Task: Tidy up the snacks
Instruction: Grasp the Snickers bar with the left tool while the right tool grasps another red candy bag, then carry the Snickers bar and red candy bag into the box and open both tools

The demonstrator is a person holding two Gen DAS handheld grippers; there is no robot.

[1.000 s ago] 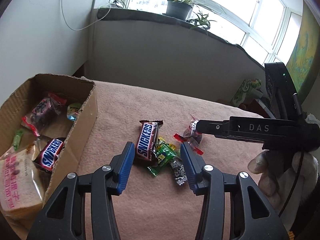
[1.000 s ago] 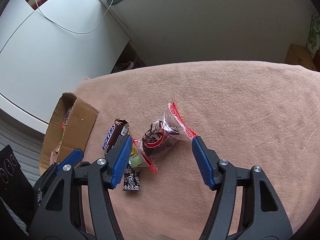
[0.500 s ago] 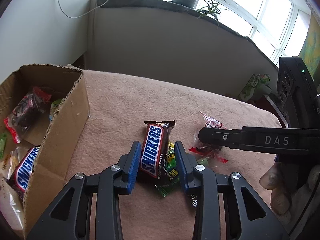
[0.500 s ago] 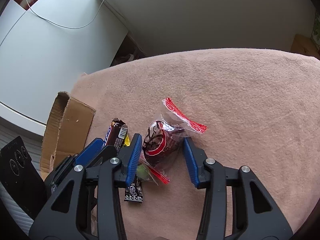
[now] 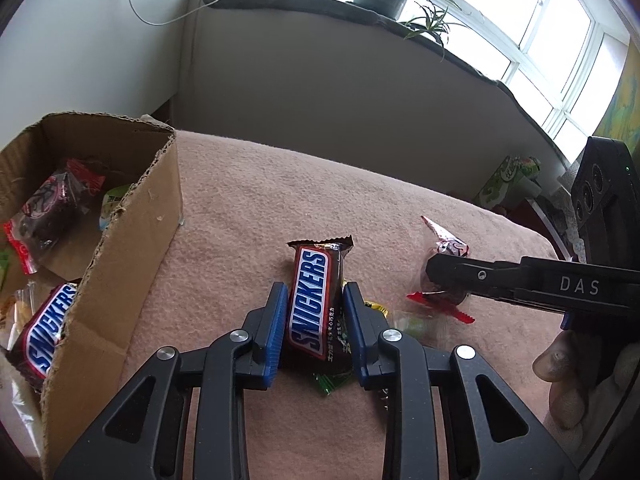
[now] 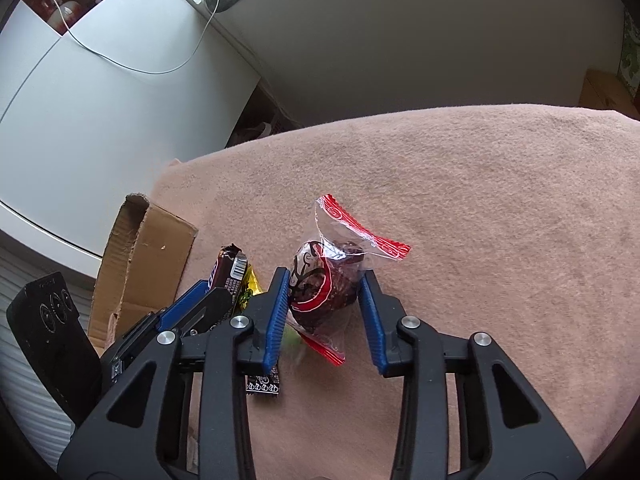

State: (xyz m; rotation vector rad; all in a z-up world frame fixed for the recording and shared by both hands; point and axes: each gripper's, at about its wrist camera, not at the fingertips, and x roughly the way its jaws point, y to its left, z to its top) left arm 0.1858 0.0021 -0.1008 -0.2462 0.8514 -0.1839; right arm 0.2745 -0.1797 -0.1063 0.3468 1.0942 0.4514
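The left gripper (image 5: 314, 320) has its jaws closing on the Snickers (image 5: 314, 300), which lies squarely between them on the blanket (image 5: 260, 208); the bar's long axis runs straight ahead along the fingers, so the pads (image 5: 276, 326) meet its long sides and already look to be touching the wrapper. Its far end sticks out past the fingertips. The box (image 5: 132, 248) stands off to the left of these jaws, near, so the carry looks short. The right gripper (image 6: 324, 300) is closing too, with the clear red-edged packet (image 6: 324, 284) between its jaws: the left pad (image 6: 276, 316) touches it, while the right pad seems just shy of it. Small candies (image 5: 416, 322) lie right of the left jaws.
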